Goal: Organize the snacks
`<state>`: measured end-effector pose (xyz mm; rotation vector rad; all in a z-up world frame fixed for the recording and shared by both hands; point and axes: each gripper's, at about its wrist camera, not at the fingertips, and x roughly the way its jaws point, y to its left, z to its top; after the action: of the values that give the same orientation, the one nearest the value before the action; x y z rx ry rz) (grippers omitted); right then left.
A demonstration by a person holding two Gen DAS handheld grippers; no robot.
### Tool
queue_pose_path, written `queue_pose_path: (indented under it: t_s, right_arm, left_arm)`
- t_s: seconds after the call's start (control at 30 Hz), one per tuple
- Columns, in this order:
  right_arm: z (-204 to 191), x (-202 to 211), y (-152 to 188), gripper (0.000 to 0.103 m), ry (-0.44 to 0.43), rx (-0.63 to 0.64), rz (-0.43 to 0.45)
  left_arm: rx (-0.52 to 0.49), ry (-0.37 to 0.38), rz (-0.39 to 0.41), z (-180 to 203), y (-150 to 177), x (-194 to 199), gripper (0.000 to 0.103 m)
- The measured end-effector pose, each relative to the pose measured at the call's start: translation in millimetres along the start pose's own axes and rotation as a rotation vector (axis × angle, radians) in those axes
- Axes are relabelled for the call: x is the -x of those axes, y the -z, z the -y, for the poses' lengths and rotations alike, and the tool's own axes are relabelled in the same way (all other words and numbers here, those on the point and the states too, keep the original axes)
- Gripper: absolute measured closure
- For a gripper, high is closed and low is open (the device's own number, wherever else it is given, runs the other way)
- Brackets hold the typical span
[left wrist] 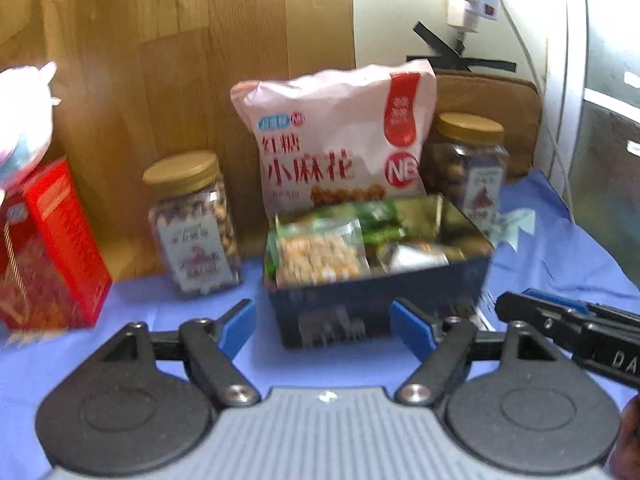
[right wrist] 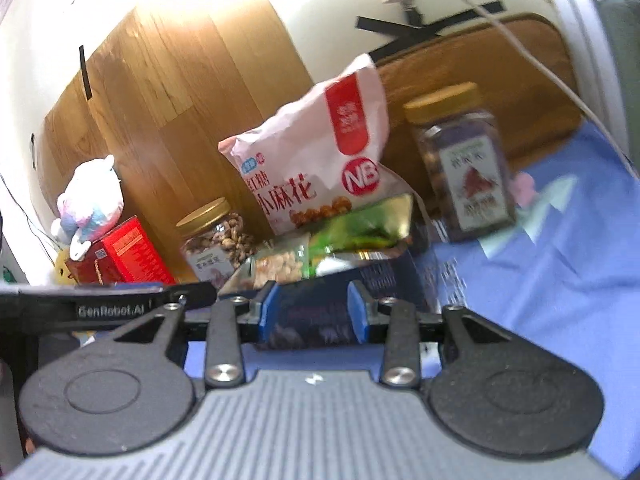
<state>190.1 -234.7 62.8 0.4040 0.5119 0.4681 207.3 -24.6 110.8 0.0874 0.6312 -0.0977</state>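
A: Blue cloth covers the bench in both views. What does each camera give that the other lacks?

B: The left wrist view shows the right gripper coming in from the lower right edge; the right wrist view shows the whole plush toy sitting on the red carton.

A: And the fingers?

B: The left gripper stands wide, nothing between. The right gripper stands partly open, pads clear of anything.

A: Where's the snack tin?

B: The dark tin sits just ahead of both pairs of fingers, untouched, holding small snack packets.

A: Behind it?

B: A pink bag stands upright against the tin's far side, a gold-lidded jar to its left, another jar to its right, wooden panel behind them.
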Motion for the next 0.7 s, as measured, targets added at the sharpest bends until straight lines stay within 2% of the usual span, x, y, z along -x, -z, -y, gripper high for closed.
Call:
queue_pose_path:
  t_s: [0.07, 0.27, 0.47, 0.7]
  right_arm:
    - [2.5, 13.9, 10.6, 0.061, 0.005, -0.035, -0.005]
    - [1.3, 42.1, 38.7, 0.059, 0.016, -0.087, -0.047]
    - [-6.9, 59.9, 55.7, 0.053, 0.031, -0.089, -0.072]
    - [-18.0, 72.3, 64.3, 0.053, 0.025, -0.074, -0.079]
  left_arm:
    - [0.007, 0.000, -0.003, 3.1, 14.3, 12.0, 0.008]
    - [-0.003, -0.022, -0.034, 11.2, 54.8, 38.7, 0.000]
    - [0.017, -0.049, -0.134, 11.9, 86.6, 52.4, 0.000]
    - [0.060, -0.094, -0.137, 0.9, 108.6, 70.0, 0.000]
